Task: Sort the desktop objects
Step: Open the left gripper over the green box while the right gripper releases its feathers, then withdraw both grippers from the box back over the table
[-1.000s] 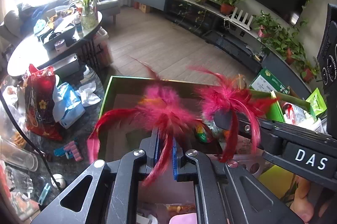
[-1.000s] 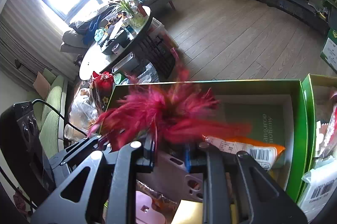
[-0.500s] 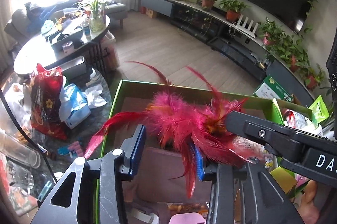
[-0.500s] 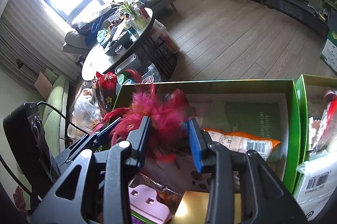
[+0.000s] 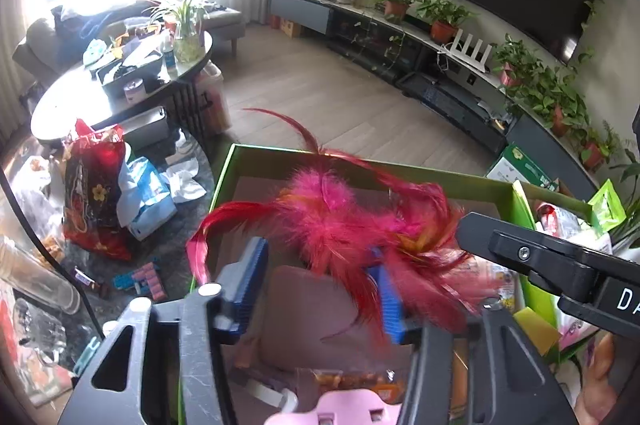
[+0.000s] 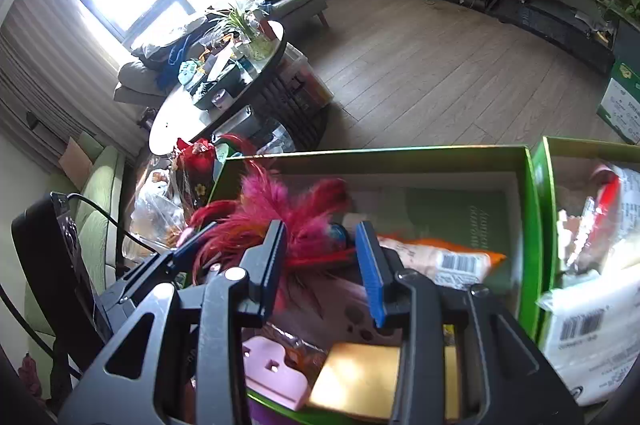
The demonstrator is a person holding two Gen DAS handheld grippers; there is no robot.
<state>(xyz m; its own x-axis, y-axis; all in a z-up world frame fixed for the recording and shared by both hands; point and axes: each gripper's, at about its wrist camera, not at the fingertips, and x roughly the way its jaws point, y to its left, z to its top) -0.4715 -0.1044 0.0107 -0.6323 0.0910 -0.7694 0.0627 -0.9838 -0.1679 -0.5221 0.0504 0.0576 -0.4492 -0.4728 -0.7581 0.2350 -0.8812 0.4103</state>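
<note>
Your left gripper [image 5: 320, 289] is opening its jaws now, and the red feather toy [image 5: 344, 221] is between them but no pad presses on it. Your right gripper [image 6: 324, 265] also has its jaws apart, with the feathers loose between them. The toy is over the open green box [image 6: 376, 155], near its left wall, above the snack packet [image 6: 440, 257] and the pink plastic piece [image 6: 272, 369]. To do this step well, let the feathers fall free before you pull away, because the long quills can catch on the blue pads [image 5: 252, 273]. I think you should lift both grippers straight up, slowly, and check that no feather follows.
</note>
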